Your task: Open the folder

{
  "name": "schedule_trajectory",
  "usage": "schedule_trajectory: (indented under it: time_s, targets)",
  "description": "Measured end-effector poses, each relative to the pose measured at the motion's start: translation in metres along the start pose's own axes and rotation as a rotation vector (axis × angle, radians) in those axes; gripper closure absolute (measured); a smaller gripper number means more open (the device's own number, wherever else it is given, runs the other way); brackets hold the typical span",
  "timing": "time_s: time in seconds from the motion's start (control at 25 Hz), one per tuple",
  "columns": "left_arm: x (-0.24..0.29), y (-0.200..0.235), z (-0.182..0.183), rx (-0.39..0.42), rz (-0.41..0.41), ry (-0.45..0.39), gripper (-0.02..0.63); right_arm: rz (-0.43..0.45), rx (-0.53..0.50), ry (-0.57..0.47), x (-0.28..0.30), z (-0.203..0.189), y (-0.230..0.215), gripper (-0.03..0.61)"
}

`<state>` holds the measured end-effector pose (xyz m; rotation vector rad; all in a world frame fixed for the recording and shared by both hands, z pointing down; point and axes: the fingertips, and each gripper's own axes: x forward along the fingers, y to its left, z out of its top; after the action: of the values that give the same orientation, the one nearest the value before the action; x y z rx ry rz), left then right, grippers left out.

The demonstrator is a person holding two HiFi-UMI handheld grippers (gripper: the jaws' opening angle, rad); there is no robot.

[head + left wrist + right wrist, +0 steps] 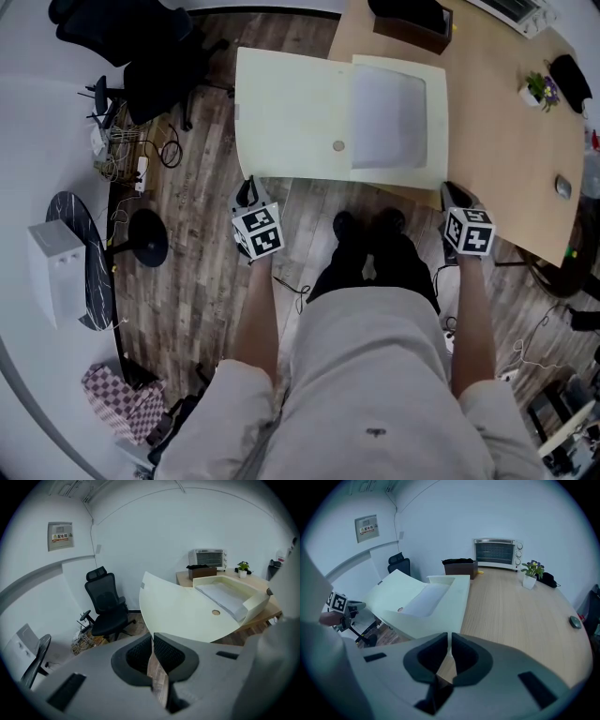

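The folder (309,112) lies spread open on the counter's (506,141) near left corner, its cover overhanging the floor. The left claw (248,192) is closed and empty. The right claw (452,194) seems to pinch the folder's near edge. The opening looks done, so next comes letting go.

The folder (291,112) is looking like smooth, matt cream card. The counter (506,122) is showing smooth, pale wood, and the floor (202,272) is showing darker, streaky wood boards. The left tool (152,638) is looking like matt grey plastic with bumpy black pads (169,654). The oven (497,552) is shining like metal.
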<state>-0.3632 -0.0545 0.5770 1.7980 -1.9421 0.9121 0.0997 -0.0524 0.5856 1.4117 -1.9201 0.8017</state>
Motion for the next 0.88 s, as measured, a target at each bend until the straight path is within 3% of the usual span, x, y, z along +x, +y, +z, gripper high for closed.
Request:
schedule_trajectory:
  time_s: [0.4,0.88]
  targets:
    - [0.016,0.004,-0.016,-0.036,-0.010,0.058,0.598,-0.008,-0.009,0.009,0.000,0.000,-0.002,0.548]
    - [0.033,0.012,-0.032,-0.143,-0.050,0.127,0.598,-0.024,-0.012,0.009,0.001,-0.001,-0.001,0.548]
